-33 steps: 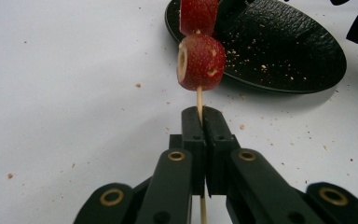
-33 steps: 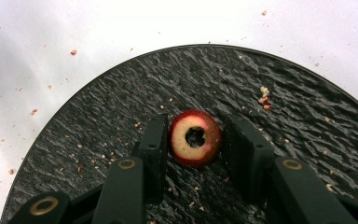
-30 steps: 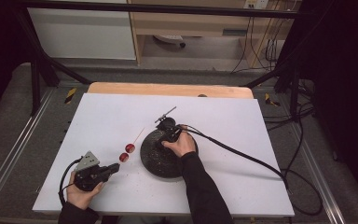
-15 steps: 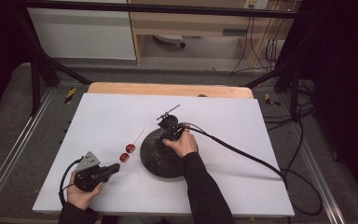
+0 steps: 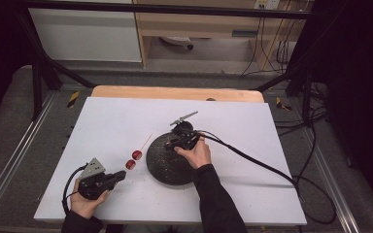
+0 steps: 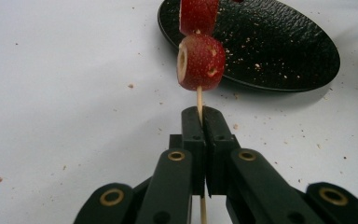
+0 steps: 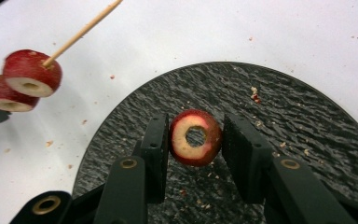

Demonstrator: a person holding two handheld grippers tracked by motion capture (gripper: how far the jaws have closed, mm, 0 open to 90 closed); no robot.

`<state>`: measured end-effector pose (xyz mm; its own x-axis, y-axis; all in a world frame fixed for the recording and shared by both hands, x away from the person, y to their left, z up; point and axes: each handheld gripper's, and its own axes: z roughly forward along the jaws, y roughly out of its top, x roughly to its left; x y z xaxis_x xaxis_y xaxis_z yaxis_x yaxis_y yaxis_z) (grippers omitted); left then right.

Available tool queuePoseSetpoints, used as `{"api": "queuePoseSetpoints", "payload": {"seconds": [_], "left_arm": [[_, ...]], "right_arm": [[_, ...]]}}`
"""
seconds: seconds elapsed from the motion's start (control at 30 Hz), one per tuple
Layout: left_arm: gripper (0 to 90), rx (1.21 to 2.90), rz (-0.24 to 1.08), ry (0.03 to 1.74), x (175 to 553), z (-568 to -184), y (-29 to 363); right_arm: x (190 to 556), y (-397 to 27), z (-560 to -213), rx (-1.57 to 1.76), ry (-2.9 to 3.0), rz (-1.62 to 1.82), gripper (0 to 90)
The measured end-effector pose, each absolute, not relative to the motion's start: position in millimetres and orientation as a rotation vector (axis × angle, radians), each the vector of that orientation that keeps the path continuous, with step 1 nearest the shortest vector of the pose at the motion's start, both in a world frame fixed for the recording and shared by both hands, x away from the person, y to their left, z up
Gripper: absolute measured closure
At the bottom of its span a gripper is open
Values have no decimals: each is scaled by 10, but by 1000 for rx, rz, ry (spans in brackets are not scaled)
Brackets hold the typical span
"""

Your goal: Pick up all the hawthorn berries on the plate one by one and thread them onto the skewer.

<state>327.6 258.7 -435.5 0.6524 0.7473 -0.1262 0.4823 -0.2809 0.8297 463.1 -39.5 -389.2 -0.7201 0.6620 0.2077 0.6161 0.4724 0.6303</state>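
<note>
My left gripper point(image 5: 121, 174) point(image 6: 200, 119) is shut on the lower end of a thin wooden skewer point(image 5: 144, 141) point(image 6: 199, 98) near the table's front left. Two red fruit slices point(image 5: 134, 159) point(image 6: 200, 60) are threaded on the skewer, which points toward the back right. A round black plate point(image 5: 162, 167) point(image 7: 284, 107) lies at mid table. Just above the plate, my right gripper point(image 5: 174, 143) point(image 7: 196, 122) is shut on a red fruit ring point(image 7: 182, 144) with a hole in its middle. The skewer's slices point(image 7: 30, 74) show to the left in the right gripper view.
The white table top point(image 5: 233, 121) carries small crumbs around the plate. A wooden strip point(image 5: 175, 93) runs along the back edge. The right gripper's cable point(image 5: 262, 167) trails across the table to the right. Metal rails flank the table on both sides.
My right gripper has risen a little and shifted slightly right over the plate, with the fruit ring in it. The left gripper and the skewer have kept still.
</note>
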Motion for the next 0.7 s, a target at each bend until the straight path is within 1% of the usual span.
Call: {"api": "queuePoseSetpoints", "payload": {"seconds": [0.37, 0.7], "left_arm": [[883, 1941, 359, 957, 3258, -4349, 2559], [883, 1952, 349, 938, 3233, -4348, 2486]], "right_arm": [[4399, -657, -3883, 1186, 2490, 1281, 625], [4152, -854, -4049, 1274, 2311, 1514, 625]]}}
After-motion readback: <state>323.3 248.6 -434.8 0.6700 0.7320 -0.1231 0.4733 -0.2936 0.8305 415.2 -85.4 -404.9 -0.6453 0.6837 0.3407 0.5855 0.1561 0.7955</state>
